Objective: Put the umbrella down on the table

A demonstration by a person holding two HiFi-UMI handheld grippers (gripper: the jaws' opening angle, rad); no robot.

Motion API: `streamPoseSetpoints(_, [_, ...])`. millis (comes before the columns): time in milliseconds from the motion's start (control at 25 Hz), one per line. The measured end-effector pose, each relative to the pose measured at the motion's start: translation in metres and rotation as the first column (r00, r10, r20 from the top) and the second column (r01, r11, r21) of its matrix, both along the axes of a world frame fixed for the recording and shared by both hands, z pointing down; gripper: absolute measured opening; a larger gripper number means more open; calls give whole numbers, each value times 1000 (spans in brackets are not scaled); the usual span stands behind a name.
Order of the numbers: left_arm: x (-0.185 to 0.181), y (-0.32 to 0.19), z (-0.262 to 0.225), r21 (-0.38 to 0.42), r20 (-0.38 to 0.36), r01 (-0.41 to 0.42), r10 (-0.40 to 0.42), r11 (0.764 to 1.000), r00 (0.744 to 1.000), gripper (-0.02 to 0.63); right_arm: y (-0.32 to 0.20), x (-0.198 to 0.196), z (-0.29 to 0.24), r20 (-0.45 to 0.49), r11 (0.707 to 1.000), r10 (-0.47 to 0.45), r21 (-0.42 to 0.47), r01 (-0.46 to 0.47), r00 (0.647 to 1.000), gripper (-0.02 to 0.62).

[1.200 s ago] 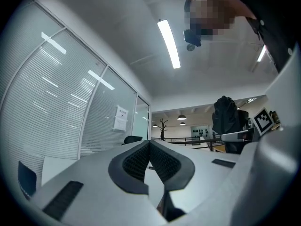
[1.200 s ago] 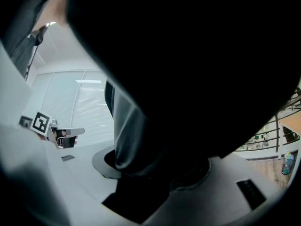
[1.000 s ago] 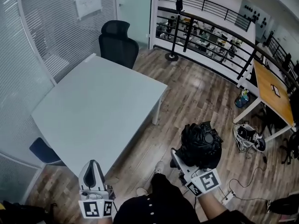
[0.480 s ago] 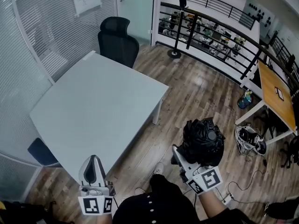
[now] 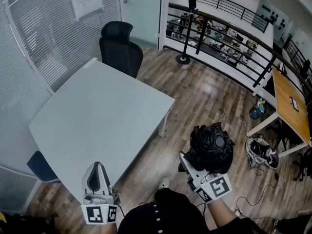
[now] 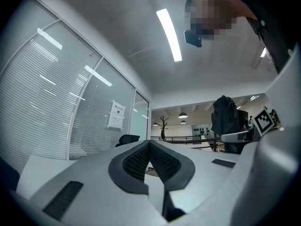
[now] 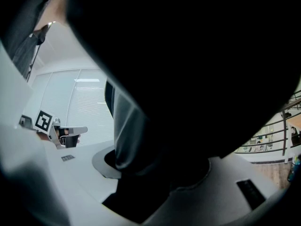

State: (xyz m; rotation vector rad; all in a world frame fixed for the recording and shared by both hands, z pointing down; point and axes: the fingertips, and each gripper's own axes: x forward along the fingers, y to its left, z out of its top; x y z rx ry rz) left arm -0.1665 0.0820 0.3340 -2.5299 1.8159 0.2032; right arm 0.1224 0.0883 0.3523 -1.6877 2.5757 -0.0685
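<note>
The folded umbrella [image 5: 211,147] is standing roughly upright over the floor, right of the table [image 5: 97,121]; I am clamping it in my right gripper [image 5: 191,164]; my left gripper [image 5: 97,168], jaws together and empty, is hovering nearer, at the table's corner.

Bright even light, glaring ceiling strip [image 6: 168,34], fisheye edges, right gripper view seemingly blacked out

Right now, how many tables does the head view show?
2. The white table fills the left centre, near the person. The wooden-topped table stands at the right edge, partly cut off. The cluttered area beyond the railing may hide more.
</note>
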Motion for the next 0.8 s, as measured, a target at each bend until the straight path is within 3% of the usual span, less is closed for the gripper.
streamPoseSetpoints(480, [58,-56,-9,13,1,16,-16,1000,1000,14,-60,49,-5,12,999,-38,7,38,999,250])
streamPoseSetpoints(800, [65,-70,3,-33,14,53,-53,998,999,14,-85,62,9,35,998,-55,-31,56,998,250])
